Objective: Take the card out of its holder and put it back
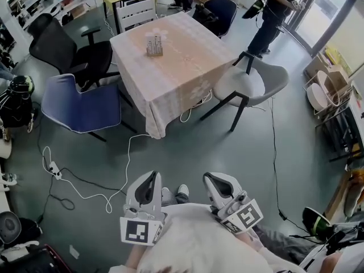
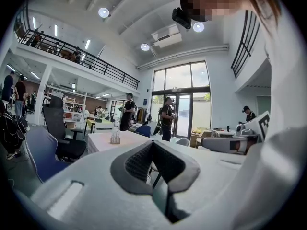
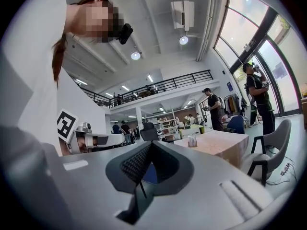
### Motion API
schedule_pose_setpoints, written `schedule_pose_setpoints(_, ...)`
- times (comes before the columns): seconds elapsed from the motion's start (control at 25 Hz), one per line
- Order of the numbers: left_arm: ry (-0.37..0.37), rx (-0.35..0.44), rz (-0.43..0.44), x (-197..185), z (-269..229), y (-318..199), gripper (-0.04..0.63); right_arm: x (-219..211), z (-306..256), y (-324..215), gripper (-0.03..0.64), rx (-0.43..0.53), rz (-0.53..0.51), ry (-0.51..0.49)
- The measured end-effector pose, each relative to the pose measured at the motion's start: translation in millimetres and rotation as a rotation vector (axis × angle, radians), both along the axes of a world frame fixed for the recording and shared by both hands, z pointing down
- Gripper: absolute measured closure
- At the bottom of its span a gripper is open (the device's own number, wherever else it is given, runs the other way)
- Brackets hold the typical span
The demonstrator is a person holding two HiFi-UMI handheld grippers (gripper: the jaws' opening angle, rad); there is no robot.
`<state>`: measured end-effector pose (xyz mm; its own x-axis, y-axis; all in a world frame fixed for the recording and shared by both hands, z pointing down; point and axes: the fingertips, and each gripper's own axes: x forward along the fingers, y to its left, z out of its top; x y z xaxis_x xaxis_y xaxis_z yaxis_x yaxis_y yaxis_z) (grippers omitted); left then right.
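tablecloth [image 1: 170, 67]: matt woven cloth | card holder [image 1: 154, 44]: clear glossy plastic (tiny, unsure) | floor [image 1: 187, 152]: smooth, faint sheen | blue chair [image 1: 85, 106]: matt fabric | left gripper [image 2: 152, 145]: matt plastic shell, ribbed dark pads [image 2: 138, 163]

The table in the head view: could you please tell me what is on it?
A small clear holder stands on its cloth; its contents are too small to tell, and the cloth hides the tabletop.

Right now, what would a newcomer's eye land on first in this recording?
The cloth-covered table stands well ahead, with a small card holder alone near its middle. At the bottom of the head view, the left gripper and right gripper sit close to the person's body, both shut and empty.
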<state>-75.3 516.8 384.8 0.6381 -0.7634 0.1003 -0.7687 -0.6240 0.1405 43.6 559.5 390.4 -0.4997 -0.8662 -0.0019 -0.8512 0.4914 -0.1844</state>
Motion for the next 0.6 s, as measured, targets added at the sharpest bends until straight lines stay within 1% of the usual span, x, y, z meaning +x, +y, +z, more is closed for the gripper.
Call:
schedule_pose_setpoints(0.16,0.002,-0.009,-0.001,10.9,2.9,2.7,0.595,12.9,5.0,1.5,0.618,-0.010,-0.003,0.002)
schedule_pose_setpoints(0.32,-0.003,-0.029,-0.002,12.3,6.4,-1.7,0.595,18.9,9.5,-5.7,0.618,-0.029,0.007,0.003)
schedule_pose_setpoints(0.52,-0.010,-0.036,-0.003,6.5,12.9,-23.5,0.595,14.9,17.1,-25.5,0.618,-0.046,0.011,0.018)
schedule_pose_setpoints(0.6,0.000,-0.046,-0.001,4.5,15.5,-37.2,0.595,13.9,19.7,-37.3,0.618,-0.056,0.021,0.021)
